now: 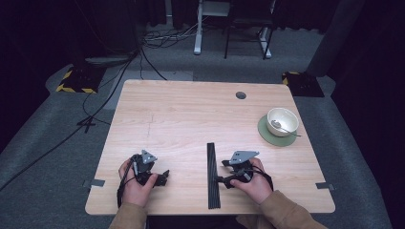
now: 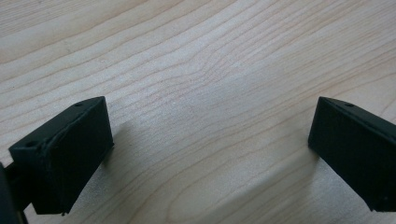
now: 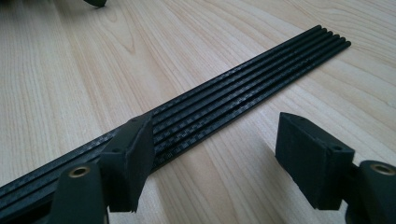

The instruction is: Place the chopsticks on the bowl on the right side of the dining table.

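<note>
One white bowl (image 1: 282,121) on a green saucer (image 1: 268,135) holds a spoon (image 1: 282,126).

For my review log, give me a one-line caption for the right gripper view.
Right gripper, jaws open, at a row of black rods lying side by side on the wooden table.

A flat bundle of long, thin black rods with a woven carbon-fibre pattern (image 1: 213,176) lies on the pale wooden table, near its front edge and a little right of the middle. In the right gripper view 5 rods (image 3: 243,95) can be counted, laid side by side, touching along their length, with their far ends roughly flush. In the high view the strip runs straight from near to far, its near end close to the table's front edge. It rests flat and unlifted.
</note>
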`<state>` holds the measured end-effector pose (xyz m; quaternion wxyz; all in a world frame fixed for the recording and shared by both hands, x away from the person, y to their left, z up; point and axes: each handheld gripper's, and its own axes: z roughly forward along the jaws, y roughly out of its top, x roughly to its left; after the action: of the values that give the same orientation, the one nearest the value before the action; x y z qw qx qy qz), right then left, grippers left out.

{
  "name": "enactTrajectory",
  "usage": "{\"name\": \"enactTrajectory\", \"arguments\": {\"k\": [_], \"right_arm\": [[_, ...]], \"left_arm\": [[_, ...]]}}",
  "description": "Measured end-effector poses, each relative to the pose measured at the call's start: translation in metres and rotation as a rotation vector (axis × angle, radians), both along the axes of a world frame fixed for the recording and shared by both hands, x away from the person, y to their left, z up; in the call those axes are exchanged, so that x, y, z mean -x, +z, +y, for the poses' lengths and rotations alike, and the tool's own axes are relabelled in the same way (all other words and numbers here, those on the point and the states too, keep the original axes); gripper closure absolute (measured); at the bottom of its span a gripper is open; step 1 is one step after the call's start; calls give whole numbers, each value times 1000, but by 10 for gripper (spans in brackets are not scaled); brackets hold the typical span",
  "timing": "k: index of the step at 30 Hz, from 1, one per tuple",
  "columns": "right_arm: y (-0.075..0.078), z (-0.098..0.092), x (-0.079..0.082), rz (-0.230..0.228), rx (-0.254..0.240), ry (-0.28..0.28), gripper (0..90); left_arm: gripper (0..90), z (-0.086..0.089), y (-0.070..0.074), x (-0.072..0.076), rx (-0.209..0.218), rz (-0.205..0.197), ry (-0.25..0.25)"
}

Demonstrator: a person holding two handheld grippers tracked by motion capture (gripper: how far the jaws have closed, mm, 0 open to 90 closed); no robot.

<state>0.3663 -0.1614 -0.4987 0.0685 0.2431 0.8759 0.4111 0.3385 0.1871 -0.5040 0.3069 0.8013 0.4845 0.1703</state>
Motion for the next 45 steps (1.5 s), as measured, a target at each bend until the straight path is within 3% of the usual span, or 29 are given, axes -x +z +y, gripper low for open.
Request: {"name": "enactTrajectory", "arguments": {"k": [32, 45], "right_arm": [[-3, 0, 4, -9, 16, -10, 290], [-2, -19, 0, -19, 36, -51, 298]], "left_arm": [[1, 0, 0, 0, -2, 0, 1], [1, 0, 0, 0, -2, 0, 1]]}}
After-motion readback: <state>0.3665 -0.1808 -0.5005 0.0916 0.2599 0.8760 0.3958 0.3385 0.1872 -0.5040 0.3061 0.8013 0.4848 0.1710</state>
